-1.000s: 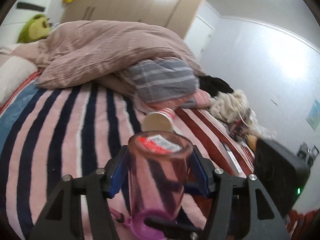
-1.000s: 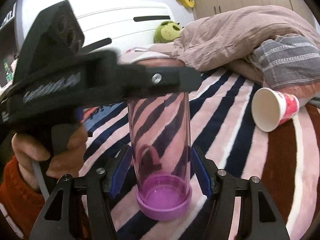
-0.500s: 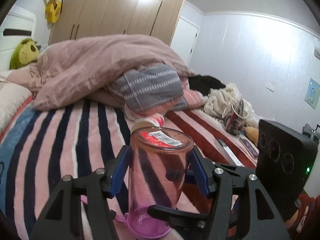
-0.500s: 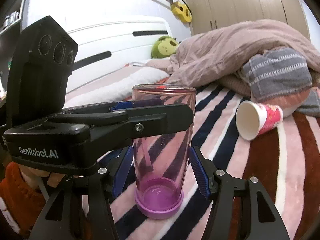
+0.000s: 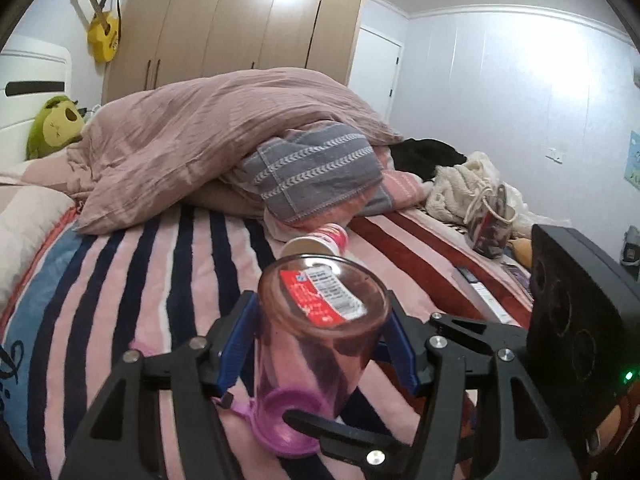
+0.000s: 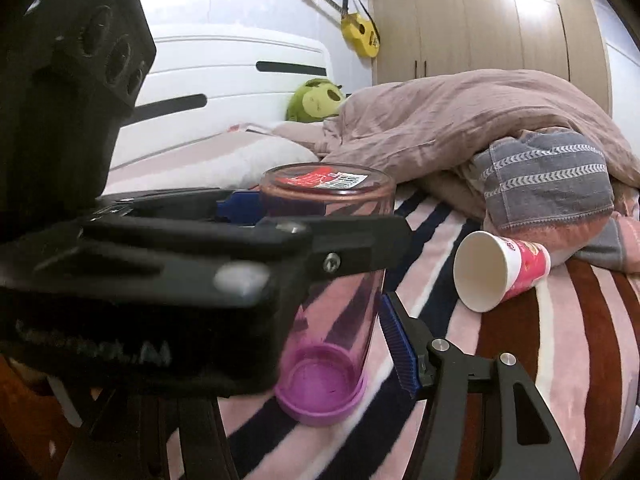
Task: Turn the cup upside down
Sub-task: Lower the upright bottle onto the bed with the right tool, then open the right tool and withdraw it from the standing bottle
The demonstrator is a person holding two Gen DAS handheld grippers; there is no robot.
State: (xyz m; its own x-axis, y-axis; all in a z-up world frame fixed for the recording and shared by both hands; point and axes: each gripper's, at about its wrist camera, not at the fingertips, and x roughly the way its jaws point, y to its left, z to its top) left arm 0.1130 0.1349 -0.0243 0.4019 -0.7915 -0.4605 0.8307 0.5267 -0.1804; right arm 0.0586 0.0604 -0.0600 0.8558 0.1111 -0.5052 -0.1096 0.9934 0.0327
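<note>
I've got the cup (image 5: 320,344) standing on the bed (image 5: 120,288), purple rim down, labelled base up, so the flip itself looks done; I'm at the set-down/release step. Left gripper (image 5: 322,344) fingers sit against the upper wall, apparently clamped on it. Right gripper (image 6: 336,344) brackets the cup lower down w/ pads apart, not touching afaict. Next: open left slowly, back both straight out w/o tipping it on soft bedding.

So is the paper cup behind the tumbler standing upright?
No, the paper cup lies on its side on the striped blanket, its open mouth toward the camera.
</note>
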